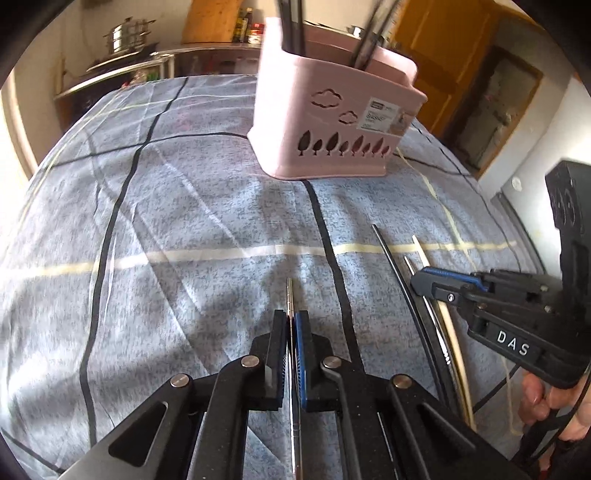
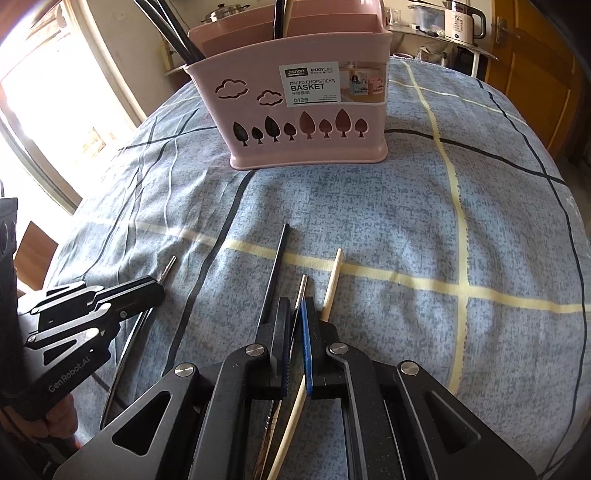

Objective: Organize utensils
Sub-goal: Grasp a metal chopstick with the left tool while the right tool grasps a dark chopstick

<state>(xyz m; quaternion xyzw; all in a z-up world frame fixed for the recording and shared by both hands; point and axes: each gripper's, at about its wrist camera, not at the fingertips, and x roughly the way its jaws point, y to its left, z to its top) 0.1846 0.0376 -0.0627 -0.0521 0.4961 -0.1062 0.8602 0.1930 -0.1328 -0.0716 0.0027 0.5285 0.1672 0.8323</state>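
Observation:
My left gripper (image 1: 291, 317) is shut on a thin metal chopstick (image 1: 290, 291), whose tip pokes out just past the pads; from the right wrist view the left gripper (image 2: 157, 288) is at the far left. My right gripper (image 2: 295, 307) is shut on another metal chopstick (image 2: 303, 282). A black chopstick (image 2: 277, 254) lies along its left side and a wooden chopstick (image 2: 332, 280) passes under its right finger. The pink divided chopstick basket (image 2: 306, 110) stands upright farther back with black chopsticks (image 2: 181, 40) in its left compartment. From the left wrist view, the right gripper (image 1: 419, 281) is low at the right and the basket (image 1: 332, 122) is ahead.
A blue-grey checked cloth (image 2: 406, 206) covers the table, which falls away at the left and right. Steel pots (image 1: 127, 37) stand on a shelf behind, a kettle (image 2: 461, 18) on a side stand. A wooden door (image 2: 532, 74) is at the right and a bright window (image 2: 55, 110) at the left.

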